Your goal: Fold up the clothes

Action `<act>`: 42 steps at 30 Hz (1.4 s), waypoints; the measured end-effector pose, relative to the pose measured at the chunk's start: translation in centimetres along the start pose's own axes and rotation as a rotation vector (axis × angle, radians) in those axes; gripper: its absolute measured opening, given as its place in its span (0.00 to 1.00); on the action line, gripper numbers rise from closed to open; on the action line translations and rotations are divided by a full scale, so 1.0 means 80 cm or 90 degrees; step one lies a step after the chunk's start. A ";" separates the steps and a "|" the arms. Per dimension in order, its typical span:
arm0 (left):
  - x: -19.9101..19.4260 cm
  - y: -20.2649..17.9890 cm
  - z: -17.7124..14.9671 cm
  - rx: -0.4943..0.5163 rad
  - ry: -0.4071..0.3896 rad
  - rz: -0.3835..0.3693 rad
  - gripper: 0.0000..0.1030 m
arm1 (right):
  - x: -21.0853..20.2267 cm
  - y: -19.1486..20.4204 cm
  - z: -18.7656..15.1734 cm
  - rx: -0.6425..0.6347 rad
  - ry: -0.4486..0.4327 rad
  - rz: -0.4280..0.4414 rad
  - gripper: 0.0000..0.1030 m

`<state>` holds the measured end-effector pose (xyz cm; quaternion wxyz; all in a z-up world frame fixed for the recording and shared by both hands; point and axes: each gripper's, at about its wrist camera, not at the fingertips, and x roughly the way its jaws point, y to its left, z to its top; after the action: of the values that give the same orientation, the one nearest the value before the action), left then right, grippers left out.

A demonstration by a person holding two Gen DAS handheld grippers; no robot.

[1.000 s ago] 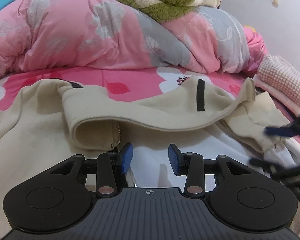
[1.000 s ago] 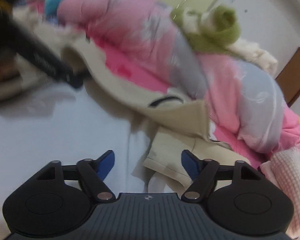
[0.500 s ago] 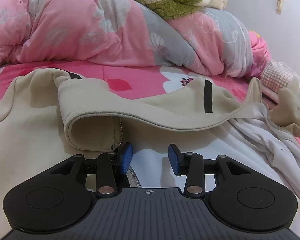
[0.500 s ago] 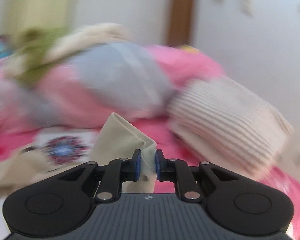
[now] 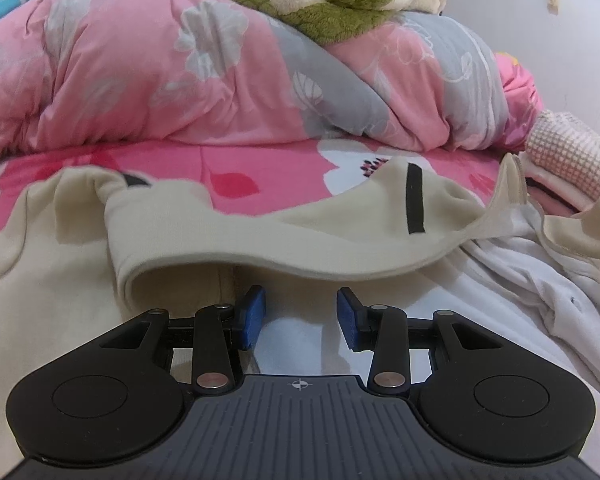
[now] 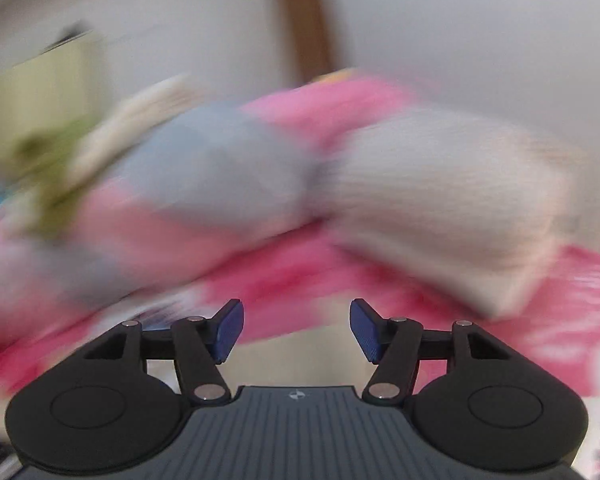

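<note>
On the bed (image 5: pixel 260 168), a beige jacket (image 5: pixel 228 236) — collar rumpled.

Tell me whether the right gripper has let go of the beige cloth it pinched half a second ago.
Yes. The right gripper has just opened its jaws; nothing sits between them, only blurred pink bedding beyond.

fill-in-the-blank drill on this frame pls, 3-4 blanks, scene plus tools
1. The beige jacket lies on a bedsheet whose main colour is ____.
2. The stripe on the jacket's folded-over flap is ____.
3. The fuzzy blanket on top of the floral duvet is cream and ____.
4. The right tool has just opened its jaws, and between them there is ____; the left tool is open too.

Missing words: pink; black; green; nothing
</note>
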<state>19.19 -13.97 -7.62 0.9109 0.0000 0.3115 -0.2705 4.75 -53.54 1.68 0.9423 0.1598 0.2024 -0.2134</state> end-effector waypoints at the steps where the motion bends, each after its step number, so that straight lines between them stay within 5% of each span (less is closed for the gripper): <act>1: 0.002 0.000 0.003 0.002 -0.004 0.015 0.38 | 0.009 0.021 -0.006 -0.020 0.041 0.063 0.60; 5: 0.012 0.002 0.015 0.000 -0.018 0.065 0.38 | 0.065 0.107 -0.038 -0.107 0.191 0.222 0.57; 9: 0.016 0.009 0.033 -0.005 -0.047 0.095 0.38 | 0.132 0.148 -0.052 -0.157 0.237 0.202 0.48; 12: 0.015 0.015 0.050 -0.009 -0.084 0.112 0.38 | 0.162 0.144 -0.037 -0.113 0.210 0.172 0.38; 16: 0.024 0.028 0.077 -0.010 -0.121 0.129 0.38 | 0.160 0.133 0.009 -0.065 0.081 0.197 0.38; 21: 0.055 0.036 0.080 -0.011 -0.099 0.140 0.38 | 0.217 0.141 0.030 -0.038 0.094 0.166 0.38; 24: 0.064 0.040 0.068 -0.005 -0.087 0.139 0.38 | 0.201 0.141 0.025 -0.005 0.108 0.236 0.39; 26: 0.071 0.046 0.063 -0.011 -0.076 0.143 0.38 | 0.169 0.143 0.016 -0.037 0.105 0.290 0.43; 28: 0.073 0.054 0.057 -0.033 -0.070 0.139 0.38 | 0.138 0.152 0.001 -0.124 0.095 0.298 0.64; 30: 0.071 0.059 0.055 -0.047 -0.072 0.135 0.38 | 0.114 0.167 -0.019 -0.243 0.080 0.268 0.73; 34: 0.064 0.058 0.053 -0.053 -0.092 0.129 0.38 | 0.114 0.203 -0.079 -0.506 0.058 0.162 0.75; 36: 0.061 0.060 0.050 -0.057 -0.104 0.121 0.38 | 0.131 0.220 -0.099 -0.585 0.035 0.099 0.64; 39: 0.055 0.065 0.048 -0.074 -0.128 0.111 0.38 | 0.152 0.228 -0.078 -0.536 0.010 0.084 0.26; 42: 0.049 0.070 0.051 -0.094 -0.158 0.102 0.38 | 0.168 0.231 -0.041 -0.452 -0.008 0.110 0.19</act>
<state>26.83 -11.77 -7.52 0.9586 -0.0754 0.2147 -0.1711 23.43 -40.94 -3.25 0.9548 -0.1622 0.2441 -0.0503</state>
